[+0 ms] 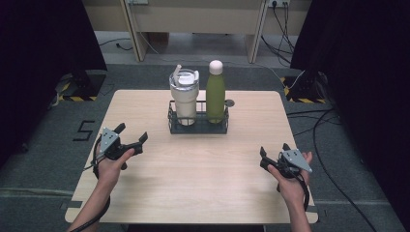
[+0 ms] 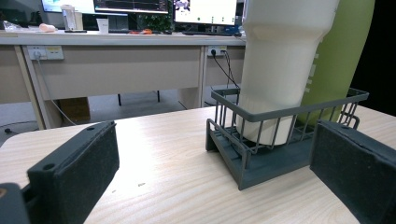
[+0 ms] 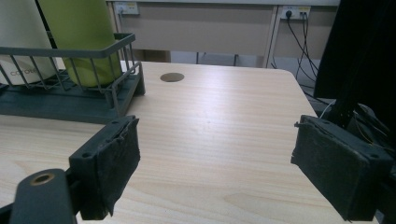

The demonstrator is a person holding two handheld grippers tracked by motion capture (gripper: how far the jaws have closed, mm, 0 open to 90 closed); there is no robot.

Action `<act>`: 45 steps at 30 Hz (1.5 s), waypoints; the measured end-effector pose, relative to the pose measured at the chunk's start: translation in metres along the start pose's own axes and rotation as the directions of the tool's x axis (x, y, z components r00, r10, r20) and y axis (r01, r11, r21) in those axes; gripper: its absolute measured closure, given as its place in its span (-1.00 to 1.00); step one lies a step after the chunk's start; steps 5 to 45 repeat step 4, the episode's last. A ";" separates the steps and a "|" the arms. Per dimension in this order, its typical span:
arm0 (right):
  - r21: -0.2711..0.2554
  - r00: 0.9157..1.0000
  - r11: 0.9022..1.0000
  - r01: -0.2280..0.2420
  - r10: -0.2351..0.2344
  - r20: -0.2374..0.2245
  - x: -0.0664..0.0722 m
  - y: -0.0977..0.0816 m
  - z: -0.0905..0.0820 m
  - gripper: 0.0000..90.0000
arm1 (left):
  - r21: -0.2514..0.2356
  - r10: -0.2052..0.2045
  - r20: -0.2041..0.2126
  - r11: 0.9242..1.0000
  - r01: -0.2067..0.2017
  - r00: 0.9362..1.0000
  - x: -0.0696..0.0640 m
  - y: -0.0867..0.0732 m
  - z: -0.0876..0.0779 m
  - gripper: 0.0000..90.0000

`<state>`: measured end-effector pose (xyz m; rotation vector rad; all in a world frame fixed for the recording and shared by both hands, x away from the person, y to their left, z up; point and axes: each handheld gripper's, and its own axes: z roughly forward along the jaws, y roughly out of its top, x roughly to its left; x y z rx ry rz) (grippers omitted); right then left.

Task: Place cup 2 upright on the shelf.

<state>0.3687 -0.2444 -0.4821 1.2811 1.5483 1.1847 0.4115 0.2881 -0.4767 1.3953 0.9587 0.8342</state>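
A person is standing at a pale wooden counter [image 1: 193, 183], holding a pair of tongs in each hand. The left tongs [image 1: 131, 134] are hovering over the near left part of the counter with their jaws spread wide and nothing between them. The right tongs [image 1: 274, 155] are hovering over the near right part, well apart from the left pair, also spread wide and holding nothing. Toward the far middle of the counter a dark wire rack [image 1: 197, 126] is sitting, well ahead of both pairs of tongs. Two drinking vessels are standing upright inside it, side by side: a cream tumbler [image 1: 184, 104] with a lid and straw on the left, and a green bottle [image 1: 215, 94] with a pale cap on the right. Just beside the rack, at its far right, a small round hole [image 1: 229, 103] is showing in the counter top.
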 end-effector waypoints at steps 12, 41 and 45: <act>-0.002 1.000 1.000 -0.001 0.001 -0.002 0.000 0.001 0.000 -0.67 | 0.001 0.001 0.001 1.000 -0.001 1.000 0.000 0.000 0.001 -0.98; -0.002 1.000 1.000 -0.001 0.001 -0.002 0.000 0.001 0.000 -0.67 | 0.001 0.001 0.001 1.000 -0.001 1.000 0.000 0.000 0.001 -0.98; -0.002 1.000 1.000 -0.001 0.001 -0.002 0.000 0.001 0.000 -0.67 | 0.001 0.001 0.001 1.000 -0.001 1.000 0.000 0.000 0.001 -0.98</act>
